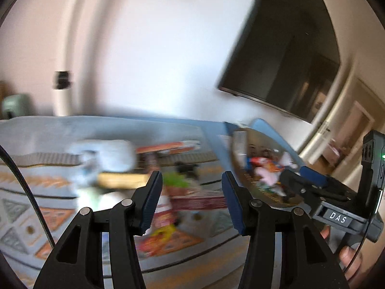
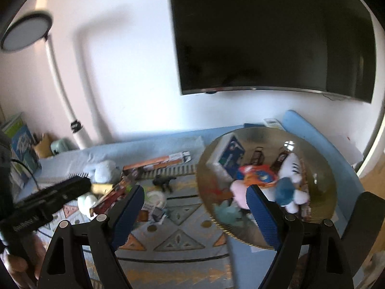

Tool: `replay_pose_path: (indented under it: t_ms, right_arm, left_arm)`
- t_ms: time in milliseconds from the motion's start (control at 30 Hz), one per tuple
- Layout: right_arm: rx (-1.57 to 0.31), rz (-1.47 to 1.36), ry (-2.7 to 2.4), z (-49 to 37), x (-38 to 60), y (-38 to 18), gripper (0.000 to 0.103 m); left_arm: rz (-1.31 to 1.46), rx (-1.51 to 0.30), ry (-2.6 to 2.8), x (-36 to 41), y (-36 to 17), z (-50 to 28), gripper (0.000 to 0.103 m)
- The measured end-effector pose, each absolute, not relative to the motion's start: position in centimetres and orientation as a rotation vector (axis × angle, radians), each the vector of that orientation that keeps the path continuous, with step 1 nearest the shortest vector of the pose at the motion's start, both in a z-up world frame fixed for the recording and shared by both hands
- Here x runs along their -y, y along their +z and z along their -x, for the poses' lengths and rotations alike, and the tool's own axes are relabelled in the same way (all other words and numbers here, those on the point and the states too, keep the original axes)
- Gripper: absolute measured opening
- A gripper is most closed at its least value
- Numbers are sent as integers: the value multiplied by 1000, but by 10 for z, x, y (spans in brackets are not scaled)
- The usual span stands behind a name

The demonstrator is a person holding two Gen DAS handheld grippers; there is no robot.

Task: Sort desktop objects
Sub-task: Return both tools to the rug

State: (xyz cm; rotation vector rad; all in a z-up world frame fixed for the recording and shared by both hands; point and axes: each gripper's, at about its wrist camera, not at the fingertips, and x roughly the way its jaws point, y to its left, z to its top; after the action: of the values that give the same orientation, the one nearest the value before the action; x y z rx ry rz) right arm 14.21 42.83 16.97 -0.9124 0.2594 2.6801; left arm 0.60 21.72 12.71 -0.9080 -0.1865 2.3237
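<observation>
A round golden tray (image 2: 320, 216) lies at the right of a patterned mat and holds a white plush cat (image 2: 292, 168), a blue box (image 2: 229, 155), a pink soft toy (image 2: 237, 190) and bright packets. The tray also shows in the left wrist view (image 1: 264, 197). Loose items lie on the mat at the left: a long orange box (image 2: 156, 162), a pale blue plush (image 2: 103, 169), a black toy animal (image 2: 163, 181) and snack packets (image 1: 163, 219). My left gripper (image 1: 191, 204) is open and empty above the packets. My right gripper (image 2: 195, 216) is open and empty, beside the tray's left rim.
A patterned mat (image 2: 178, 238) covers a blue surface (image 2: 149, 144). A dark TV (image 2: 272, 33) hangs on the white wall behind. A lamp with a round head (image 2: 26, 33) stands at the left. A mint green object (image 2: 61, 145) and books sit at the far left. The left wrist view is blurred.
</observation>
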Motion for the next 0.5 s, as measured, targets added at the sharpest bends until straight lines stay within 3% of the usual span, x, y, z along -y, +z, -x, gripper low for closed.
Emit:
replay_pose_path:
  t_ms: [333,500]
  right_arm:
    - [-191,992,2706,-126,-397,151,86]
    - [-301,1019,2758,-126,-391,122,86]
  left_arm:
    - [988,294,2525,-126,102,1,49]
    - [1082,377,2659,-73,71,1,49]
